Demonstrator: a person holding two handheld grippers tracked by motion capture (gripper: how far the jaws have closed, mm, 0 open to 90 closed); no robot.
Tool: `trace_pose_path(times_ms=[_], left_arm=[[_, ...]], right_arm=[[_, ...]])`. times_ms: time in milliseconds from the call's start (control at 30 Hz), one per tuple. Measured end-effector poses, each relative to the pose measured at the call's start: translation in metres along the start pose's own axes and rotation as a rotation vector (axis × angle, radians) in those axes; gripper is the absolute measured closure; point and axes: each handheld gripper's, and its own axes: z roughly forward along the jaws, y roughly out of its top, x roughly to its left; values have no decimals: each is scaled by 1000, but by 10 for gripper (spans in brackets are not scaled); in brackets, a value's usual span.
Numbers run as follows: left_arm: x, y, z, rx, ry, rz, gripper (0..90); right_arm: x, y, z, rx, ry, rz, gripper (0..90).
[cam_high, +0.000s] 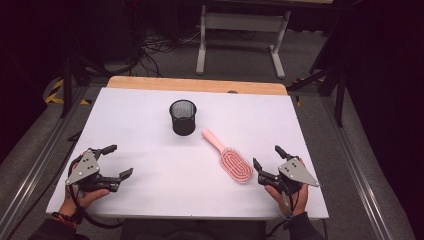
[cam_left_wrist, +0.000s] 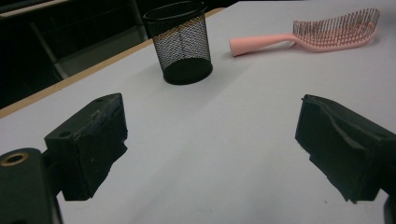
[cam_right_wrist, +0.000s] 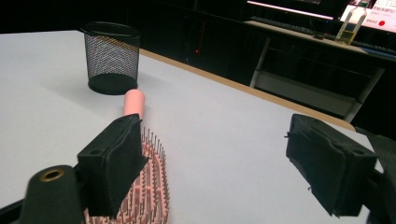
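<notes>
Right tongs (cam_high: 266, 157), lower right of the high view, spread wide and empty, just beside the bristle head of the pink hairbrush (cam_high: 229, 157). Left tongs (cam_high: 114, 160), lower left, likewise released, holding nothing. Brush lies flat on the white surface (cam_high: 150, 195), handle toward the black mesh cup (cam_high: 182, 117) at upper centre. Cup looks empty. Judged: nothing grasped yet; pickup and placement remain.

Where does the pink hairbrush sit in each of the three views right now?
High view: the pink hairbrush lies right of centre on the white table, bristle head toward the right gripper.
Left gripper view: top right, handle pointing left.
Right gripper view: lower left, partly behind the near jaw, handle pointing away.
Shared landmark: the black mesh cup, just beyond the handle's end.
</notes>
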Motion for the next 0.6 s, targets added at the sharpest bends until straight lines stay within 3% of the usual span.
trace_pose_path(times_ms=[267,600], left_arm=[[-3,1,-1,10,-4,15,91],[-2,-4,-1,39,-3,35,86]], right_arm=[[-2,1,-2,11,-9,26,207],[3,2,7,23,18,-7,255]])
